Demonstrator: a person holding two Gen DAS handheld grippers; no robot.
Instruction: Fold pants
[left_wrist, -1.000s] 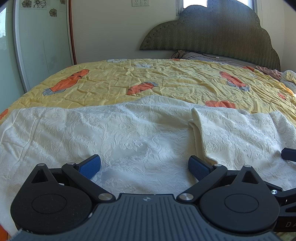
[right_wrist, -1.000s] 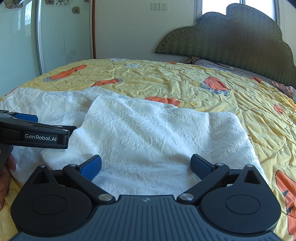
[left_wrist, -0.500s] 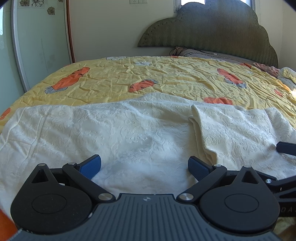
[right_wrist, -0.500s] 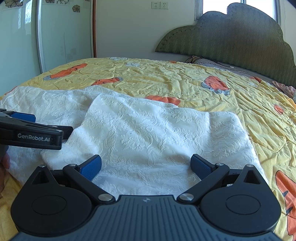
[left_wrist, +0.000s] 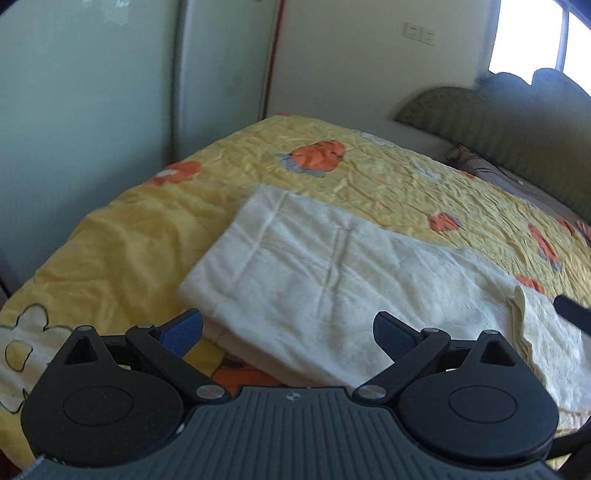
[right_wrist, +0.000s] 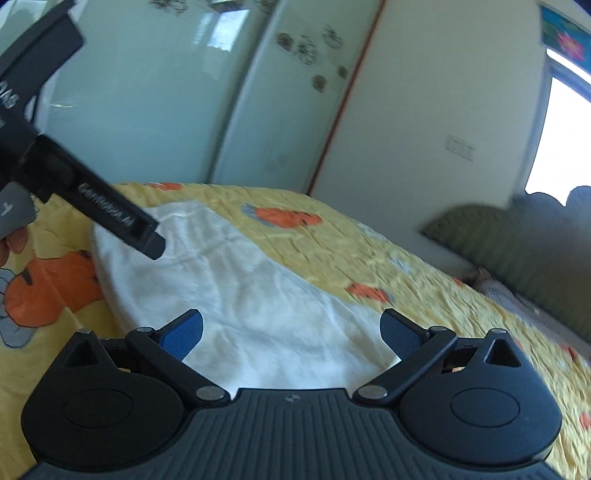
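both tongs – left tongs (left_wrist: 288, 332) and right tongs (right_wrist: 291, 334) – spread wide, pinching nothing. white pants (left_wrist: 332, 273) lie just ahead on the yellow bed (left_wrist: 388, 184) – soft, light, floppy; i'd grab the far hem corners.

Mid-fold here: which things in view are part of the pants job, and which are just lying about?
Part of the job:
- white pants, lying flat on the bed
- left gripper, open, empty
- right gripper, open, empty

Just lying about:
- yellow bedspread under the pants
- headboard
- pillow
- wall sockets
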